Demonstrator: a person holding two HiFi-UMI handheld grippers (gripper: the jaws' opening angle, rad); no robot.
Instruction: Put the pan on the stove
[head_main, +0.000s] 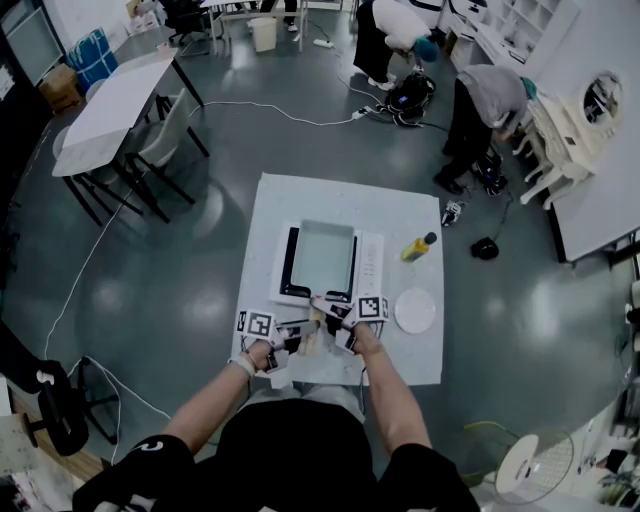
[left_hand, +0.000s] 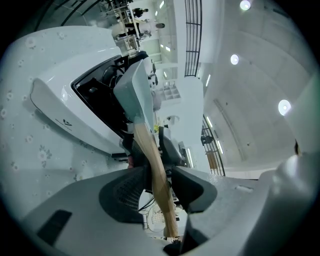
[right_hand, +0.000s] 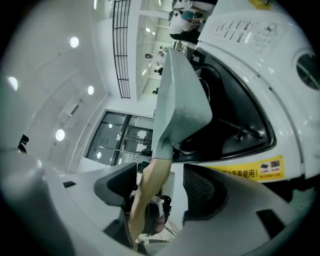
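A square grey pan (head_main: 322, 255) sits on the white stove with a black top (head_main: 371, 262), mid-table. Its wooden handle (head_main: 318, 332) points toward me, off the stove's front edge. My left gripper (head_main: 298, 338) and right gripper (head_main: 336, 322) flank that handle from either side. In the left gripper view the handle (left_hand: 155, 170) runs between the open jaws of the left gripper (left_hand: 159, 182) up to the pan (left_hand: 136, 90), with the stove (left_hand: 55, 110) behind. In the right gripper view the handle (right_hand: 150, 185) lies near one pad of the open right gripper (right_hand: 160, 192), with a gap to the other; the pan (right_hand: 180, 100) and stove (right_hand: 250, 100) lie beyond.
A yellow bottle (head_main: 418, 246) and a white plate (head_main: 415, 310) lie on the white table (head_main: 300, 200) to the right of the stove. People (head_main: 490, 100) bend over gear at the back right. Cables cross the floor; another table (head_main: 115, 110) stands at the back left.
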